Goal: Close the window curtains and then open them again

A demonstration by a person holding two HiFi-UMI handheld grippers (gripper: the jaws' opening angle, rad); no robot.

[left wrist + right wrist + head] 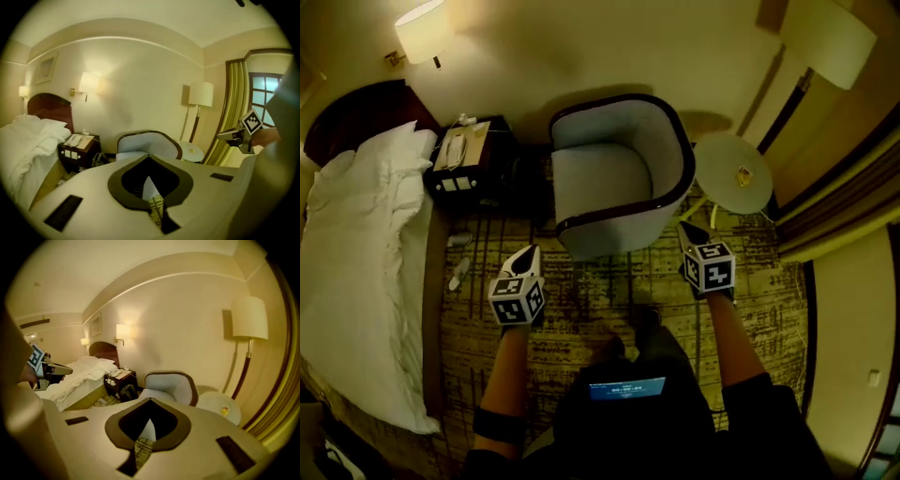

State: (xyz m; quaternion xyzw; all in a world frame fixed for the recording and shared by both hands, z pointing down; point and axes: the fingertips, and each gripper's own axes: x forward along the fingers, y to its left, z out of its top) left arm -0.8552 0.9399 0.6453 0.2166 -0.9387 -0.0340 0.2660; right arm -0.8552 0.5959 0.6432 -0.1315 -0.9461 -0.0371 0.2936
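The striped window curtain (839,211) hangs at the right edge of the head view, and in the left gripper view the curtain (234,105) is drawn back beside the lit window (263,98). Both grippers hover over the carpet in front of the armchair (619,173), well apart from the curtain. My left gripper (530,251) is shut and holds nothing; its jaws (148,157) meet at a point. My right gripper (684,229) is also shut and empty (151,399). Each one shows in the other's view: the right gripper (221,136) and the left gripper (69,372).
A white bed (356,262) lies at the left with a dark nightstand (469,155) beside it. A round side table (733,173) and a floor lamp (825,37) stand between the armchair and the curtain. Slippers (459,272) lie on the patterned carpet (581,309).
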